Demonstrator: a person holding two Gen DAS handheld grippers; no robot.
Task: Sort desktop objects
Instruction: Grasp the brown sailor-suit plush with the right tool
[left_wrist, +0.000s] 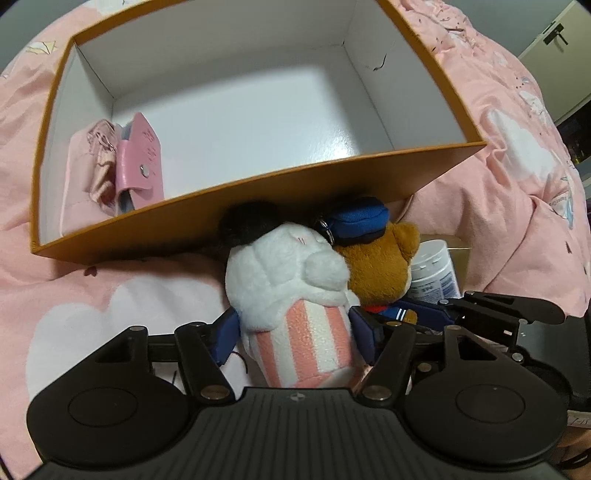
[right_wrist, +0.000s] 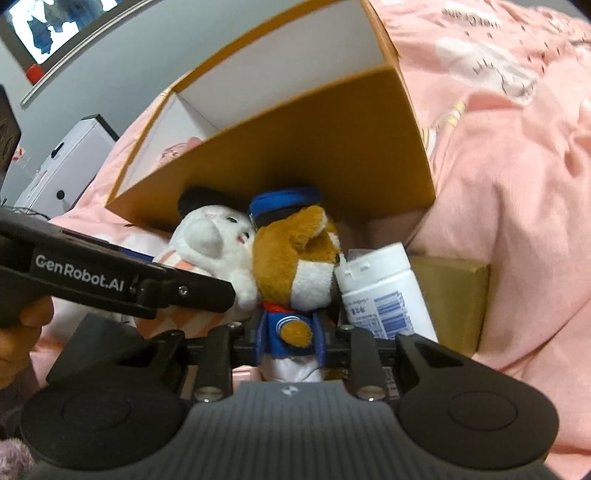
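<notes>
Left wrist view: the left claw tips steeply down, its blue fingers spread around a fluffy white plush in a pink-striped cup, not squeezing; its head points at the orange box. Right wrist view: the right claw is clenched on the brown bear plush in blue uniform, head toward the box, beside a white plastic bottle.

A pink cloud-print quilt covers the surface, with a white cabinet beside a grey wall.
</notes>
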